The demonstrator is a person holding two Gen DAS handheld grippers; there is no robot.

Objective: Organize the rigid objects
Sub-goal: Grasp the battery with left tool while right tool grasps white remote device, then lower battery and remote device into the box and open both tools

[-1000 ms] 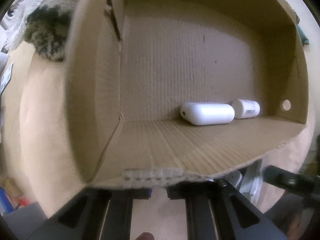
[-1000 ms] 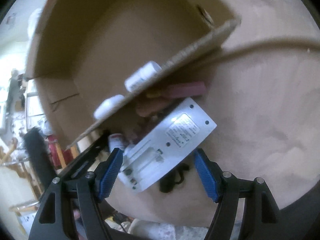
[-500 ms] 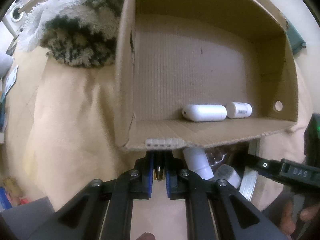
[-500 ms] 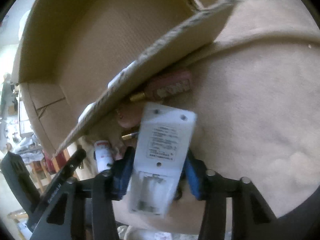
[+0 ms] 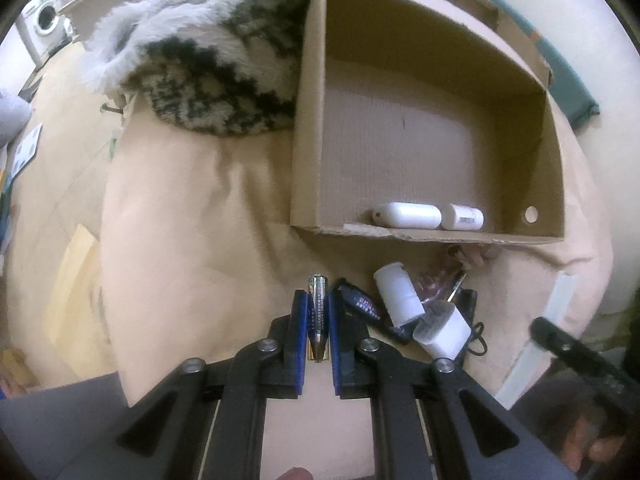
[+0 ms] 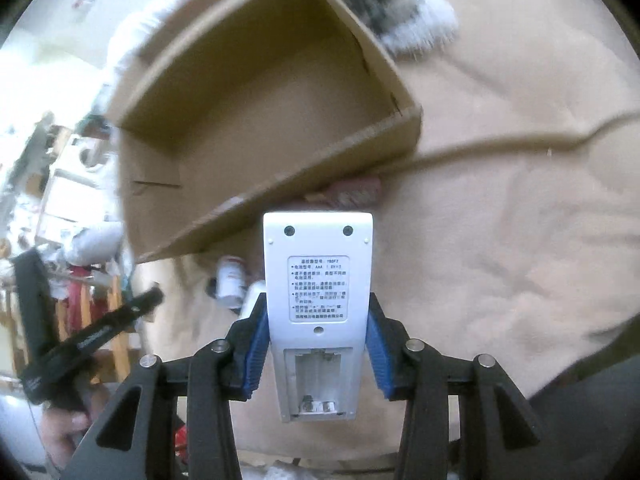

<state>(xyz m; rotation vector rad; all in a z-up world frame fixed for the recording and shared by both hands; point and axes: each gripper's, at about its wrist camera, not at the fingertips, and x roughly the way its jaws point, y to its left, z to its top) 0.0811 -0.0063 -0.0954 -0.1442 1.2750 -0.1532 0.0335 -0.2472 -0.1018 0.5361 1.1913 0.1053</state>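
We had our left gripper [image 5: 318, 316] clamped on a battery [image 5: 317, 312] and our right gripper [image 6: 316, 344] on a remote [image 6: 318, 280], both lifted near the box's [image 5: 304, 120] front edge, needing lowering inside next.

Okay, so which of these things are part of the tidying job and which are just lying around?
Part of the job:
- cardboard box
- battery in left gripper
- remote control in right gripper
- white capsule and small white bottle in the box
- white charger plug

Lying about:
- fuzzy patterned blanket
- beige bedsheet
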